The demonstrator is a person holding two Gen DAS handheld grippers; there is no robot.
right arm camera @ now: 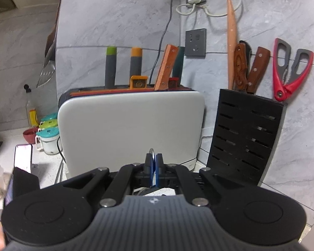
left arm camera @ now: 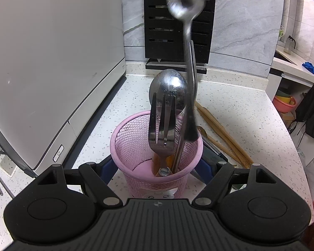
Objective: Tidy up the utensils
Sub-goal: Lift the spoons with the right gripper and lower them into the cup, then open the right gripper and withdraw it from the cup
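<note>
A white speckled worktop (left arm camera: 240, 113) carries a pink mesh utensil cup (left arm camera: 136, 146) near its front. Wooden chopsticks (left arm camera: 221, 133) lie flat just right of the cup. A white appliance (left arm camera: 52, 62) stands on the left, and a black slotted knife block (left arm camera: 178, 21) stands at the back wall.

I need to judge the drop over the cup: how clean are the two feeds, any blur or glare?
Left wrist: the held spoon is motion-smeared, glare spots the spoon standing in the pink mesh cup, fork sharp. Right wrist: soft overall, fisheye bends the knife block, the right gripper hides its load.
</note>
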